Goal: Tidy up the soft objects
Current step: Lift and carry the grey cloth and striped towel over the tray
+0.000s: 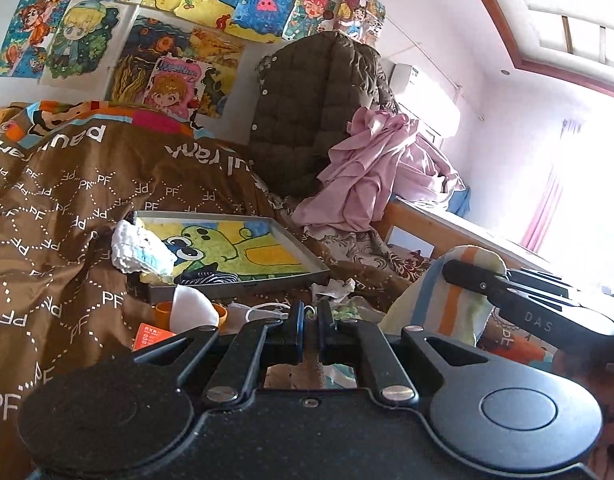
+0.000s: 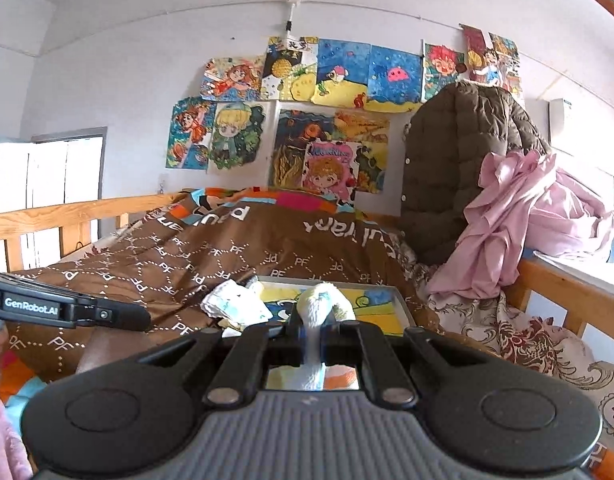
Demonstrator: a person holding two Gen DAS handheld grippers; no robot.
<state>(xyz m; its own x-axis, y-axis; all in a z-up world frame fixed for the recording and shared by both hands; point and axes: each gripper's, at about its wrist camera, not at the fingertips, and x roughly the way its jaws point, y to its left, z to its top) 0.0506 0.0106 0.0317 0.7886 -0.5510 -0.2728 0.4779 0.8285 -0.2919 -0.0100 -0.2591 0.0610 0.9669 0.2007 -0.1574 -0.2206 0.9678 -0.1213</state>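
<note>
On the left, a brown quilt printed with white "PF" letters (image 1: 67, 208) lay heaped across the wooden-railed bed (image 2: 47, 216). A white crocheted soft piece with a pale blue patch (image 1: 141, 254) rested on the left edge of a shallow grey metal tray (image 1: 307, 258), whose bottom showed a green-and-yellow frog drawing. A dark striped fabric item (image 1: 209, 279) lay at the tray's near edge. In front of the tray sat a white soft cloth (image 1: 193, 308) over an orange cup (image 1: 163, 312), with an orange box (image 1: 151, 336) just beside them.

The left gripper (image 1: 311, 320) hovered near this clutter, its jaws drawn almost together with only a narrow slit between them and nothing visibly pinched.

To the right, the right gripper (image 2: 313, 330) had its jaws clamped on a white fluffy sock with orange, blue and pale green stripes (image 2: 317, 304), held above the bed near the tray's front edge; in the left wrist view the same sock (image 1: 447, 304) hung draped from that gripper.

Farther right, a dark olive quilted jacket (image 1: 315, 100) stood against the wall, touching a crumpled pink sheet (image 1: 363, 176).
</note>
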